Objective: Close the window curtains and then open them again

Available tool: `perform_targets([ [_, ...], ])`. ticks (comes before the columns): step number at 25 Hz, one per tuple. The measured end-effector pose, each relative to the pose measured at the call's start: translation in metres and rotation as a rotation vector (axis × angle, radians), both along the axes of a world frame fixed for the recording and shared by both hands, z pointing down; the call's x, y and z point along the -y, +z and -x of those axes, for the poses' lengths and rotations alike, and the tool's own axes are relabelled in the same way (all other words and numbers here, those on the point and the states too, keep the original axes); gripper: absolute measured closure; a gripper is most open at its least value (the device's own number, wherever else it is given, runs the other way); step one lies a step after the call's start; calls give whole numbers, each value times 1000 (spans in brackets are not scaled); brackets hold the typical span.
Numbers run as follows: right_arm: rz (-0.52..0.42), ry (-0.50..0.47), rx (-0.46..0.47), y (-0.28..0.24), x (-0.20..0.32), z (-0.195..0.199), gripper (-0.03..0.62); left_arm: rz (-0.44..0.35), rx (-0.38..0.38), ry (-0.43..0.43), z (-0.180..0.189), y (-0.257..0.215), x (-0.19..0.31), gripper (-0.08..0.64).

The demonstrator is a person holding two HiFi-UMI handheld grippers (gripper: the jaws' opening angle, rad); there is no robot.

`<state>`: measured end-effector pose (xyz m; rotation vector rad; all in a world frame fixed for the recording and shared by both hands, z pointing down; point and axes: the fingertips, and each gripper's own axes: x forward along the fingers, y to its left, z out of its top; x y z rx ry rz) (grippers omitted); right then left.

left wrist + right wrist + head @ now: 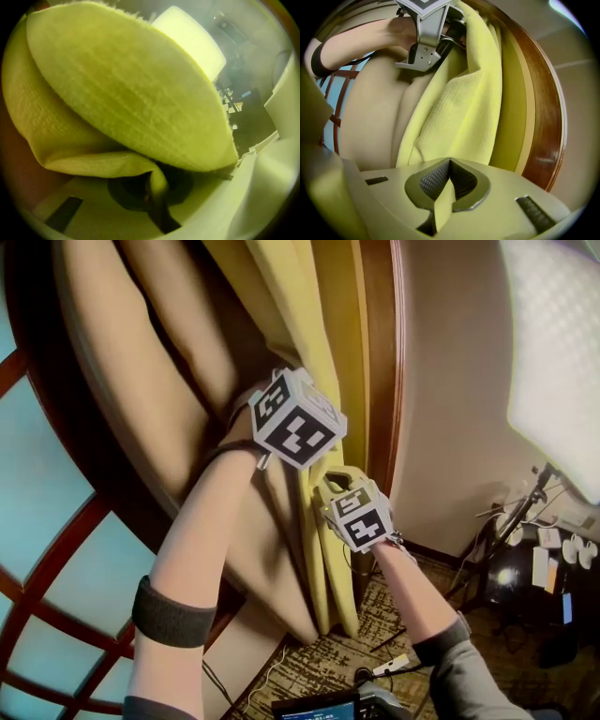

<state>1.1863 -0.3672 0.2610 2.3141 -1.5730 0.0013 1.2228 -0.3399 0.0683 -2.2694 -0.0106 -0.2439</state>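
The yellow curtain (309, 315) hangs bunched beside the dark wooden window frame (382, 381). My left gripper (295, 418) is up against the curtain's edge. In the left gripper view a fold of yellow curtain (126, 93) fills the picture, and the left gripper (157, 185) is shut on a pinch of it. My right gripper (358, 512) sits lower and to the right, on the same edge. The right gripper (447, 180) is also shut, with a strip of yellow curtain (464, 103) between its ribbed pads. The left gripper (426, 37) shows above it.
A beige curtain (141, 352) hangs left of the yellow one, over the window (47, 521) with its wooden bars. A bright light panel (553, 352) stands at the right above a stand, cables and gear (525, 568) on the carpet. A screen (319, 706) lies below.
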Motion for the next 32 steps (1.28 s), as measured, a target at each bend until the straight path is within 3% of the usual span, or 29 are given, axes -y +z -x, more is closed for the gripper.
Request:
perform_targets([
  [14, 40, -12, 19, -10, 18, -53, 580, 58, -11, -7, -58, -12, 4, 560],
  [24, 79, -96, 27, 7, 26, -22, 580, 106, 8, -47, -24, 6, 15, 560],
  [32, 57, -172, 24, 19, 29, 0, 578, 229, -123, -107, 8, 16, 31, 560],
])
